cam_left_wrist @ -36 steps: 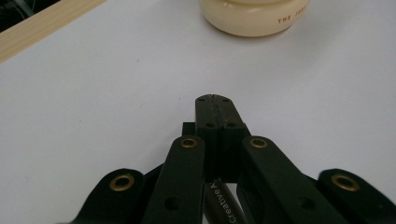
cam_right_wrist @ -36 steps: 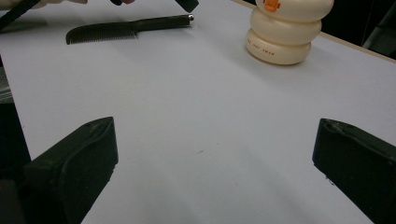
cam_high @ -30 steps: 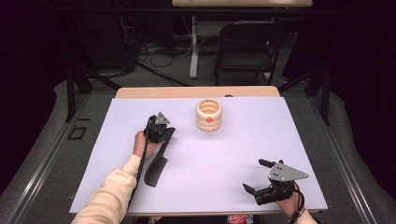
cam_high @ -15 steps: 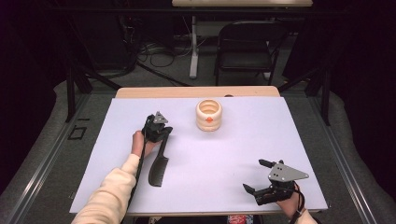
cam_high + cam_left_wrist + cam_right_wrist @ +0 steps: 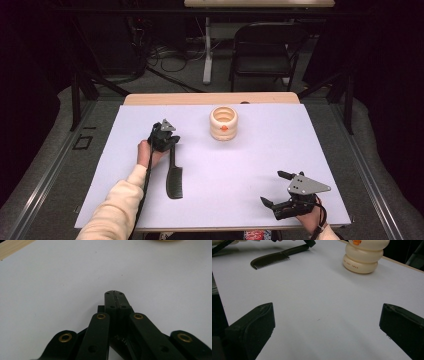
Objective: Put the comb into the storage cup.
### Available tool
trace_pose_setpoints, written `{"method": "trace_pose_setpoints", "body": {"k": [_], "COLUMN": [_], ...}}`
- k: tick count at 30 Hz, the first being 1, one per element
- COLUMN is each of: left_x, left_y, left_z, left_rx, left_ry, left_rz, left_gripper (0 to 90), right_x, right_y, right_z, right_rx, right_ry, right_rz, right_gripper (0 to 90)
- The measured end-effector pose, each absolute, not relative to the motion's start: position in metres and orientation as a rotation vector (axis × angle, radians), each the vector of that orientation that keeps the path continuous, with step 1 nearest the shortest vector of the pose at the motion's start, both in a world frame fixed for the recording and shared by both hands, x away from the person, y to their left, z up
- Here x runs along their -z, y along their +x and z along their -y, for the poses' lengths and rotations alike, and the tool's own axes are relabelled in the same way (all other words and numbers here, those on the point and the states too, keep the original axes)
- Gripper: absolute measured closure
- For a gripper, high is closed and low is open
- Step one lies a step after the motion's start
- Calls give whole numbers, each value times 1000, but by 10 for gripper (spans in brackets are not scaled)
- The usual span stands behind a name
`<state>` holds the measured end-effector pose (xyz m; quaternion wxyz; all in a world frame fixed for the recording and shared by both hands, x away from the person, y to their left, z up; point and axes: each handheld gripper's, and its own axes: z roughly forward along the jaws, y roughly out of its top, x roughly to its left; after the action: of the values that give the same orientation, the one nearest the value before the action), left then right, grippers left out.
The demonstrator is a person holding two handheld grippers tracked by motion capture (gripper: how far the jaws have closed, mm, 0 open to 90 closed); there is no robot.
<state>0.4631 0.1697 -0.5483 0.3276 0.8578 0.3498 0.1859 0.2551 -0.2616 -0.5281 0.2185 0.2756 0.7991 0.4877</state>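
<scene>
The left gripper [image 5: 167,137] hangs at the handle end of the 1 black comb [image 5: 174,172], its jaws pressed together with nothing between them, likely to nudge the comb along the white table [image 5: 250,165]. The right gripper [image 5: 280,192] rests near the front edge, jaws spread and empty, apparently waiting. 1 cream ridged cup [image 5: 223,123] stands toward the back, well apart from the flat-lying comb.

Bright, even light on the white table [image 5: 240,165]; dark surroundings; close jaws slightly blurred.
</scene>
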Motion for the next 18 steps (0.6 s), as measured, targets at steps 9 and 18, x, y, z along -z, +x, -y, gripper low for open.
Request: {"method": "trace_pose_setpoints", "body": {"k": [9, 18], "left_x": [549, 547], "left_y": [462, 455], "left_z": [-182, -193], "left_rx": [-479, -490], "left_ry": [2241, 2225], "left_rz": [-972, -1012], "left_gripper": [900, 900], "right_x": [528, 528], "right_y": [255, 254], "right_z": [262, 262], "right_rx": [-1350, -1347], "right_ry": [765, 772], "right_rz": [-2213, -2212], "right_gripper": [0, 0]}}
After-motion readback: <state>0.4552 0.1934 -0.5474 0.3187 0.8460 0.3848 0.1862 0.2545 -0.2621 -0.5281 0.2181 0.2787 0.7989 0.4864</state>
